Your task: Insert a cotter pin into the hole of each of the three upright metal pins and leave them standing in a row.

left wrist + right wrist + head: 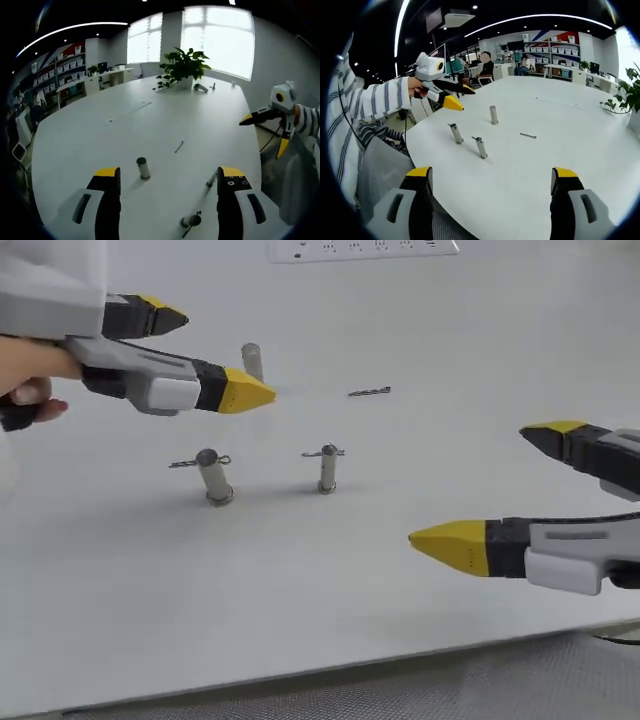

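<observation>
on the surface (330, 600), near the middle: front left pin (214, 478) and front right pin (327, 469), upright side by side, with cotter pins (190, 462) crosswise through their tops. behind them, toward the left: back pin (252, 361), upright. right of it, well apart: loose cotter pin (369, 392), flat on the surface. left hand-held gripper (228, 355) at far left, near the back pin. right hand-held gripper (467, 483) at near right. power strip (362, 249) at the far edge.

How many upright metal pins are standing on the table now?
3. The front-left metal pin holds a cotter pin. The front-right metal pin holds another cotter pin. The back metal pin stands farther away, without one. None seems hidden.
</observation>
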`<state>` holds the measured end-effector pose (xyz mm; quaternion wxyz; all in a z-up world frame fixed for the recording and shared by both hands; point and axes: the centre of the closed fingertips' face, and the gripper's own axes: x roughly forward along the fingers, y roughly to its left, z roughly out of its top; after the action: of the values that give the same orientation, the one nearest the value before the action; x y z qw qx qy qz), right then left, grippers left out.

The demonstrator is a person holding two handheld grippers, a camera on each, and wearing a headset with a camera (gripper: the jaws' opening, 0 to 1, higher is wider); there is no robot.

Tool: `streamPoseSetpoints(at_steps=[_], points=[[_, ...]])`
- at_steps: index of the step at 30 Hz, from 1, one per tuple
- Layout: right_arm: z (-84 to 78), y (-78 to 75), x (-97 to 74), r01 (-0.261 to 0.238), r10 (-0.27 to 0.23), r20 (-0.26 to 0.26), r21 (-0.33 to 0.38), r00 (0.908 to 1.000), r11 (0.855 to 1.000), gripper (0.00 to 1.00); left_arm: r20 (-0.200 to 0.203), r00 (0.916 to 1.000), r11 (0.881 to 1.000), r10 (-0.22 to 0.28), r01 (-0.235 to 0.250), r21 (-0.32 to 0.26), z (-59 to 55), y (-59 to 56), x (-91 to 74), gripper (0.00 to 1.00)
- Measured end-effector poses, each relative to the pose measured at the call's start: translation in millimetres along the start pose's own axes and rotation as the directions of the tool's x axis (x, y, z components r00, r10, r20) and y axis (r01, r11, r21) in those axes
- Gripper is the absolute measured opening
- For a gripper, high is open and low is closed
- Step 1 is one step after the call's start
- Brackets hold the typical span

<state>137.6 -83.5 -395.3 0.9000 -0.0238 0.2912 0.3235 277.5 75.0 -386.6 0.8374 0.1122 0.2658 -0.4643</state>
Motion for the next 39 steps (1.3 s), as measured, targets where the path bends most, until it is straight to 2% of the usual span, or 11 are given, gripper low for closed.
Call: streamPoseSetpoints(at_steps=[4,5,13,20,22,26,28,36,39], points=[[-2.5,-1.8,-0.1,0.006,-0.006,-0.003,0.008,1.0000,1.000,0.97,-0.058,0.9983,0.999,0.002,0.000,0.033,-9.7,8.9,9.9,0.74],[-3.4,-2.4,0.2,0.007,-0.007,-0.005,0.011,1.0000,1.000,0.97,-0.080,0.9967,1.000,0.011,-0.009,0.019,-12.9,13.0,11.9,0.74],[-6.0,-2.9,3.3,0.010,-0.009,-0.010,0.027,0.9999,1.000,0.96,-0.119,0.9927,0.999,0.021,-0.016,0.042,-21.7,27.8,26.8,0.69],[-7.4,-5.8,2.8,0.019,-0.019,-0.013,0.041,0.9997,0.999,0.96,-0.157,0.9872,0.997,0.031,-0.020,0.072,-32.3,37.3,42.3,0.60],[-9.4,-6.5,2.5,0.021,-0.020,-0.018,0.043,0.9996,0.999,0.95,-0.158,0.9869,0.997,0.029,-0.017,0.072,-32.9,38.5,46.7,0.57],[-13.9,-7.6,2.3,0.025,-0.023,-0.027,0.052,0.9994,0.998,0.95,-0.131,0.9913,1.000,0.016,-0.014,0.017,-28.8,41.1,55.9,0.49],[-16.1,-7.6,2.9,0.026,-0.024,-0.030,0.058,0.9993,0.998,0.95,-0.132,0.9911,1.000,0.021,-0.019,0.012,-29.2,43.2,60.2,0.47],[-19.9,-5.4,6.2,0.017,-0.014,-0.035,0.067,0.9993,0.998,0.94,-0.155,0.9878,0.999,0.016,-0.008,0.053,-34.7,42.9,74.0,0.35],[-21.6,-5.1,7.0,0.013,-0.010,-0.039,0.069,0.9992,0.998,0.94,-0.151,0.9885,0.998,0.013,-0.004,0.058,-34.1,42.7,78.5,0.31]])
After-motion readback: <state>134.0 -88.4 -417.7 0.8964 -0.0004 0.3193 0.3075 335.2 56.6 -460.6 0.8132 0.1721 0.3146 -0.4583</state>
